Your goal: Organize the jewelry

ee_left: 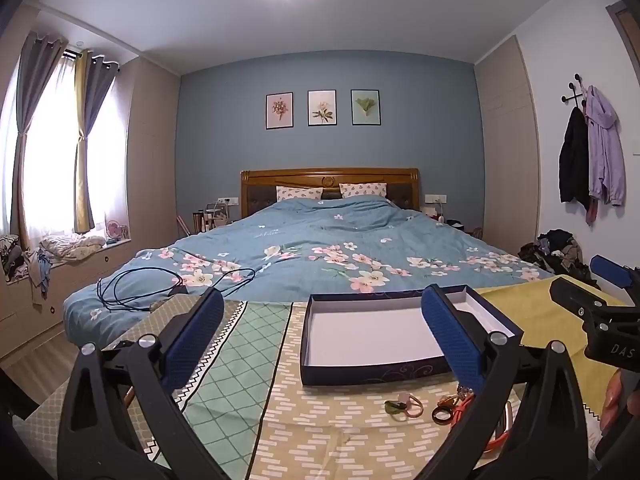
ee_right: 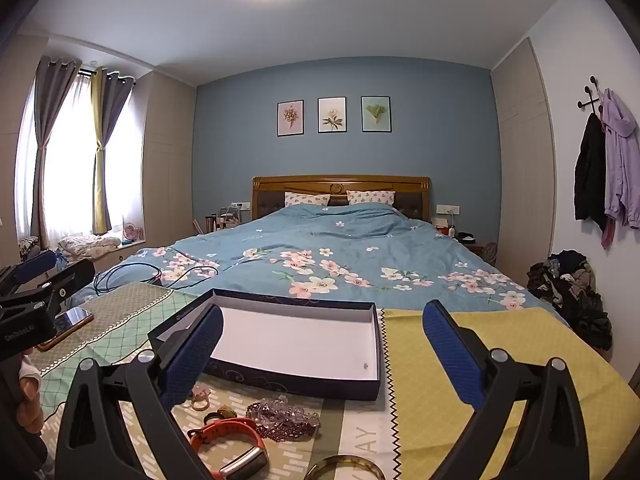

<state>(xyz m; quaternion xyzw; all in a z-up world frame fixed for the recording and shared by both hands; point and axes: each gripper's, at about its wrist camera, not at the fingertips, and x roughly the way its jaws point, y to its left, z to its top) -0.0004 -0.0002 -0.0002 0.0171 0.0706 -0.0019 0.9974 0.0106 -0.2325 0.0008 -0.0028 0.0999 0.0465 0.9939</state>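
A shallow dark-blue box (ee_left: 374, 372) (ee_right: 312, 386) with a white inside lies empty on a patterned cloth. In front of it lies loose jewelry: hair ties (ee_left: 402, 402), a brown ring (ee_left: 441, 415), an orange watch band (ee_right: 228, 438), a beaded bracelet (ee_right: 282, 418), small rings (ee_right: 200, 398) and a bangle (ee_right: 346, 468). My left gripper (ee_left: 324, 334) stands open above the cloth, nothing between its blue pads. My right gripper (ee_right: 324, 344) is open too, hovering over the box and jewelry. Each gripper shows at the edge of the other's view.
A phone (ee_right: 66, 326) lies on the cloth at the left. Behind the cloth stretches a bed with a blue floral duvet (ee_left: 320, 248) and a black cable (ee_left: 160, 284). A clothes pile (ee_right: 572, 288) sits by the right wall.
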